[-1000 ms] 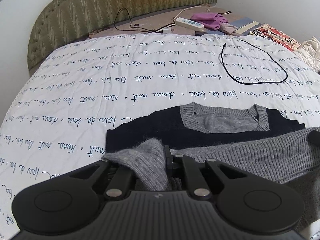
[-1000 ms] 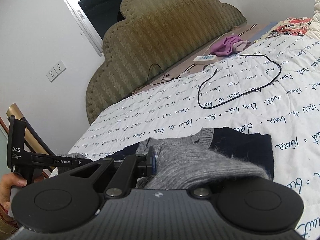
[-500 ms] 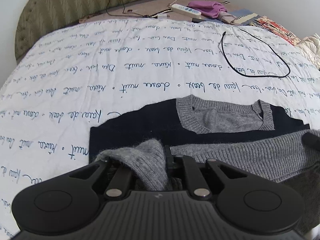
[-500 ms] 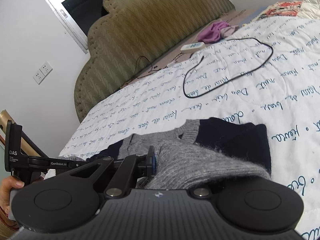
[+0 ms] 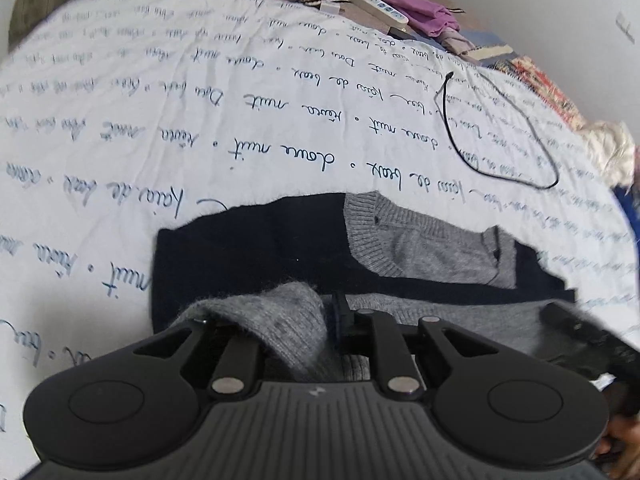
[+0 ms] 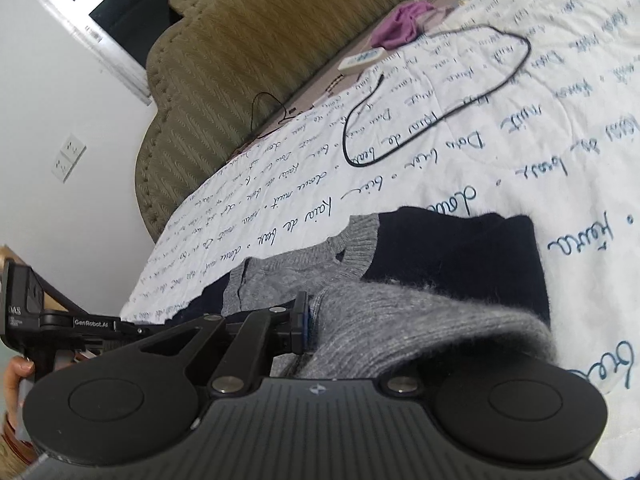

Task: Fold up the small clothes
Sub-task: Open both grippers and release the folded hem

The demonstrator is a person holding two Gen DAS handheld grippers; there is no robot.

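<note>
A small sweater [image 5: 256,248] with a navy top and a grey ribbed collar [image 5: 420,252] lies flat on the white bedsheet [image 5: 200,120]. Its grey knit hem [image 5: 280,320] is folded up over the navy part. My left gripper [image 5: 326,306] pinches the hem's left corner, and the knit drapes over and hides its left finger. My right gripper [image 6: 316,314] pinches the other corner of the hem [image 6: 420,320], which covers its right finger. Both pairs of jaws are opening, with the knit still between them. Each gripper appears in the other's view: the right gripper [image 5: 580,336], the left gripper [image 6: 60,320].
A black cable loop [image 5: 500,140] lies on the sheet beyond the sweater. A white power strip [image 5: 378,6] and a purple cloth [image 5: 416,12] sit by the olive headboard [image 6: 248,52]. Floral bedding [image 5: 540,84] is bunched at the right edge. A hand [image 6: 16,368] holds the left gripper.
Both grippers have carried the grey hem forward and down over the navy top, towards the collar. Both views have rolled and now tilt more steeply at the bed.
</note>
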